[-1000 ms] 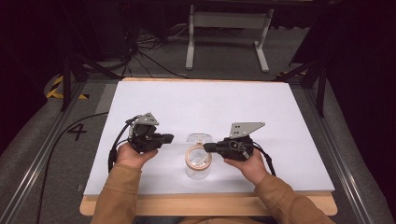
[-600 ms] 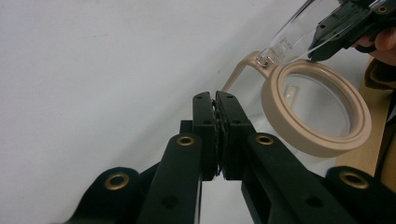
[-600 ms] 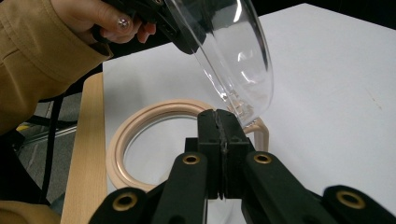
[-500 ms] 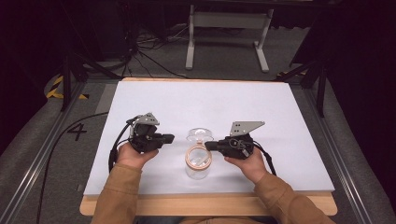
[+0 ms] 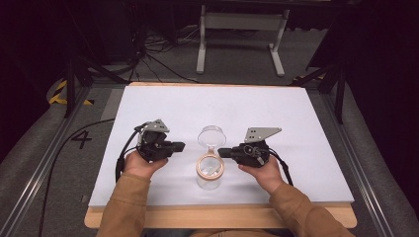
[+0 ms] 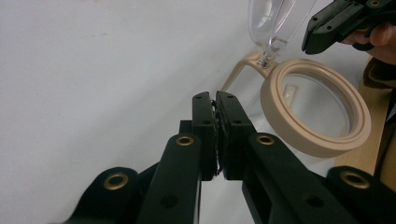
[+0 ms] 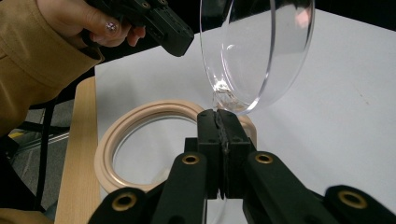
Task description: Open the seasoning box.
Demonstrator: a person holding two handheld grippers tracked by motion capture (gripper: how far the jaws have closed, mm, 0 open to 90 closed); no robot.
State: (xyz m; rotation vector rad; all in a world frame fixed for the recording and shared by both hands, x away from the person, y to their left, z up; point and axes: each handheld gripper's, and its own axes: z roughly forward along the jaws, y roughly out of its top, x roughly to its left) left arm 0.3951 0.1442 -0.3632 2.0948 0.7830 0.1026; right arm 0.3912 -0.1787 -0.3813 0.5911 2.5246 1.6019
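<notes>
Dark studio floor with cables and a metal stand lies beyond a white desk [image 5: 296, 113], whose wooden near edge shows by the person's sleeves. On it, between the two hands, stands a clear jar [image 5: 209, 172] with a tan ring [image 5: 210, 166] round its mouth and a clear round lid [image 5: 212, 135] hinged open, tipped up on the far side of the ring. That is one jar, one ring, one lid, two claws and nothing else on the white surface. The left claw [image 5: 179, 146] points toward the jar from its left and stands near it but apart; in the left gripper view its jaws are pressed together with nothing between them, and the ring lies ahead and to the right of the tips. The right claw [image 5: 222, 153] points in from the jar's right, its tips just at the hinge where lid meets ring; in the right gripper view [image 7: 218, 122] the jaws are likewise closed flat on each other, holding nothing, with the lid's lower edge rising directly beyond them. I cannot tell whether the tips touch the hinge. The lid's face stands roughly upright, its hinge line running across the desk from left to right, and the right claw is plainly the nearer one, so any move on the lid would probably fall to it.
</notes>
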